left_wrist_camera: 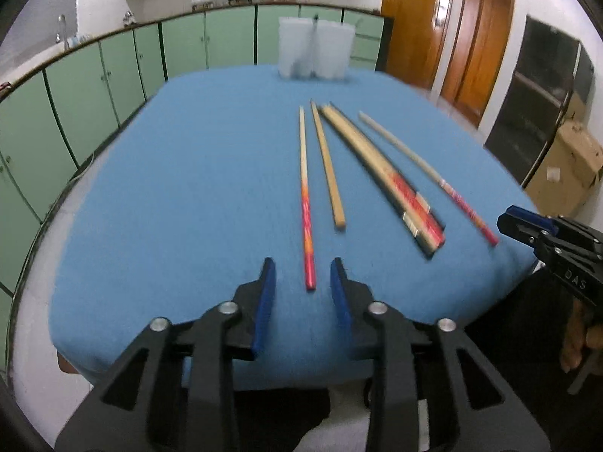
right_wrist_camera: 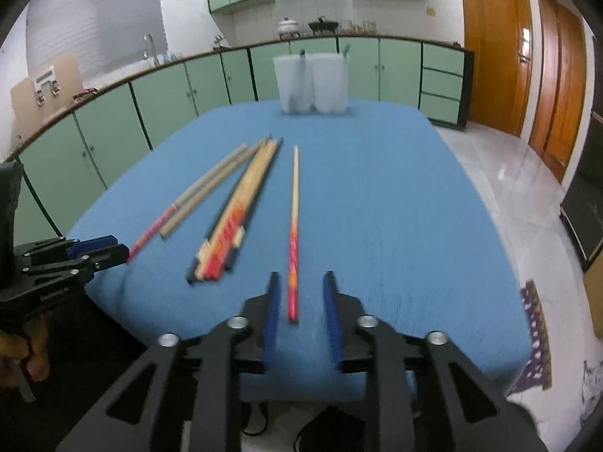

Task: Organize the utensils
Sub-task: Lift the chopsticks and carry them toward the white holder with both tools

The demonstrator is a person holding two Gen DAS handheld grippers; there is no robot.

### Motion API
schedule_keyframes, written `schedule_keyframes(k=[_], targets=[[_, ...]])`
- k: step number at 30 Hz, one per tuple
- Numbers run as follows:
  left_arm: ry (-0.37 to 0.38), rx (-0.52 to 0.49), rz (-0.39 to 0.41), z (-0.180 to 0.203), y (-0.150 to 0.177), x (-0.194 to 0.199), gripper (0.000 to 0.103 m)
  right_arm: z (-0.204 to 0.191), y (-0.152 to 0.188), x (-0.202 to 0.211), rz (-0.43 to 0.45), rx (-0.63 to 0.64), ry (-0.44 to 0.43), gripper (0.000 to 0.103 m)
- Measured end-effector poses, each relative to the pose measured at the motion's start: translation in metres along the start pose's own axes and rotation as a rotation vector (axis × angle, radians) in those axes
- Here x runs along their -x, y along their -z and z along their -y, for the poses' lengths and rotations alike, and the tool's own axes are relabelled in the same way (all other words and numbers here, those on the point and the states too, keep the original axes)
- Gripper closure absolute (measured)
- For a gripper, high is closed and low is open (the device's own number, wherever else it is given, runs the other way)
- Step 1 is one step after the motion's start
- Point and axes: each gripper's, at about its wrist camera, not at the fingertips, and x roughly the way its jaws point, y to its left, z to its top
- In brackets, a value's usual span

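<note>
Right hand-held gripper [right_wrist_camera: 300,282] sits wide open over the blue desk [right_wrist_camera: 395,207], a red-tipped chopstick [right_wrist_camera: 294,233] lying between its fingers. The chopstick bundle [right_wrist_camera: 235,214] is just left, two white holders [right_wrist_camera: 311,83] at the far edge.

"DAS" in pale letters on black body of right gripper [left_wrist_camera: 527,231]; other lettering too blurred to read.

Two black hand-held grippers with blue-padded jaws point forward side by side. The left gripper [left_wrist_camera: 302,269], seen from its own wrist camera, has its jaws spread wide with nothing between the pads. The right gripper [right_wrist_camera: 300,282] likewise has its jaws parted and empty. Bare fingers [right_wrist_camera: 35,354] wrap the left gripper's handle; another hand [left_wrist_camera: 578,342] grips the right's.
</note>
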Motion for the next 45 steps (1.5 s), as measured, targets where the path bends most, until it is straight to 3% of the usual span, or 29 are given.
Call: schedule_keyframes(k=[2, 4, 8, 10, 11, 14, 22, 34, 40, 45], targets=[[-0.006, -0.005, 0.003, 0.002, 0.002, -0.006, 0.056, 0.0, 0.007, -0.006, -0.009, 0.003, 0.009, 0.063], [-0.014, -0.025, 0.009, 0.008, 0.0, -0.009, 0.049, 0.0, 0.01, -0.013, -0.028, 0.008, -0.001, 0.063], [-0.045, -0.063, 0.029, 0.015, 0.002, -0.014, 0.047, -0.002, 0.011, -0.015, -0.015, 0.03, 0.009, 0.063], [-0.035, -0.051, 0.035, 0.013, 0.001, -0.015, 0.056, -0.005, 0.011, -0.016, -0.009, 0.046, 0.012, 0.071], [-0.032, -0.05, 0.038, 0.014, 0.001, -0.012, 0.068, -0.006, 0.011, -0.016, -0.009, 0.054, 0.001, 0.082], [-0.012, -0.048, 0.036, 0.015, 0.001, -0.011, 0.096, -0.012, 0.011, -0.015, -0.014, 0.079, -0.007, 0.096], [0.007, 0.058, 0.038, 0.002, -0.016, 0.011, 0.098, 0.0, -0.002, 0.008, -0.022, -0.027, -0.068, 0.097], [0.014, 0.08, 0.18, -0.006, -0.079, 0.092, 0.098, -0.001, -0.08, 0.07, 0.025, -0.069, -0.125, 0.097], [0.004, 0.079, 0.237, -0.01, -0.1, 0.114, 0.098, 0.0, -0.079, 0.074, 0.016, -0.064, -0.115, 0.097], [0.004, 0.069, 0.259, -0.009, -0.109, 0.12, 0.098, 0.003, -0.058, 0.043, -0.004, -0.044, -0.046, 0.097]])
